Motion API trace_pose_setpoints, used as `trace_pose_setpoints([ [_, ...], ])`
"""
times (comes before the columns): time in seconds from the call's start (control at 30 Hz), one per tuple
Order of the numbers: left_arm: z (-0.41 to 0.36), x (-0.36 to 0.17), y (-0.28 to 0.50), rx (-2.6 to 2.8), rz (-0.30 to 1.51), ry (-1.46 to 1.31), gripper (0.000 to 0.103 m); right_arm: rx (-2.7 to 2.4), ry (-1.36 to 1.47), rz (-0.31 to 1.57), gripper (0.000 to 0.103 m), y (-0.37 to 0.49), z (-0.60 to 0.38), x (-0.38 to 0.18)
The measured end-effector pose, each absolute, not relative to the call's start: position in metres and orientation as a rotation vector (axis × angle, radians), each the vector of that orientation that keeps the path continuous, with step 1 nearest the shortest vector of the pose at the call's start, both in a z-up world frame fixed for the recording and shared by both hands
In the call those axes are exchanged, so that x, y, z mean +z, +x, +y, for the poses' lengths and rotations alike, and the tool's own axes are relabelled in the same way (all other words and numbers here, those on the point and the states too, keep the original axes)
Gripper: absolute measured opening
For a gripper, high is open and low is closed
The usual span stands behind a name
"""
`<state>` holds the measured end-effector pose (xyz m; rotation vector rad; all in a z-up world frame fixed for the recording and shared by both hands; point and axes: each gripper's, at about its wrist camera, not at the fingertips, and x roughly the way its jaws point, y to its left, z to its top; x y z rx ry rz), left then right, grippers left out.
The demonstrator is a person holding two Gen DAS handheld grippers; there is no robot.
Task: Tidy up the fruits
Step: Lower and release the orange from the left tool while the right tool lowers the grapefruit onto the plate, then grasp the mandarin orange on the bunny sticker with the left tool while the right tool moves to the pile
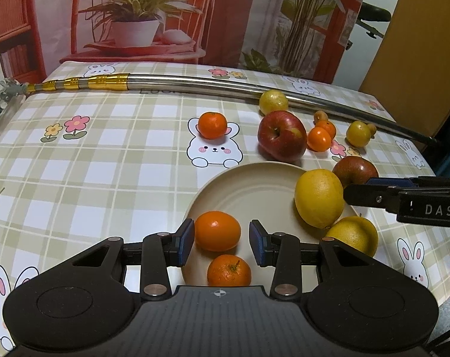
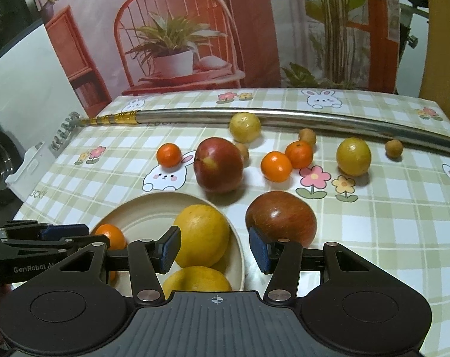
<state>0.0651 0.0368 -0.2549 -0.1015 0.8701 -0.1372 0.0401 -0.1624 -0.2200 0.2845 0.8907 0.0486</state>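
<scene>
So my left gripper [image 1: 221,243] is spread wide over the cream plate [image 1: 254,184], with a glossy mandarin [image 1: 217,231] sitting loose between the pads, left pad right beside it, right pad clear. A second small mandarin with a stem [image 1: 229,270] lies just nearer me. Two dimpled yellow lemons [image 1: 318,197] crowd the plate's right edge. My right gripper [image 2: 215,251] is wide apart too, holding nothing, with a shiny dark-red apple [image 2: 280,218] on the checked tablecloth [image 2: 388,223] just beyond its right pad. The rest is scattered further back.
</scene>
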Motion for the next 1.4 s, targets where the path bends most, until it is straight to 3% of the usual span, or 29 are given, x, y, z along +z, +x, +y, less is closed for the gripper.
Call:
trace_pose_setpoints([
  [0.73, 0.05, -0.239, 0.076, -0.099, 0.85, -0.115, 0.043, -0.069, 0.297, 0.824, 0.048, 0.039, -0.207, -0.206],
  [1.1, 0.061, -0.209, 0.119, -0.122, 0.816, -0.123, 0.043, -0.155, 0.323, 0.782, 0.049, 0.039, -0.244, -0.203],
  [1.4, 0.047, -0.225, 0.171, -0.154, 0.853, -0.103, 0.043, -0.186, 0.346, 0.782, 0.049, 0.041, -0.262, -0.213],
])
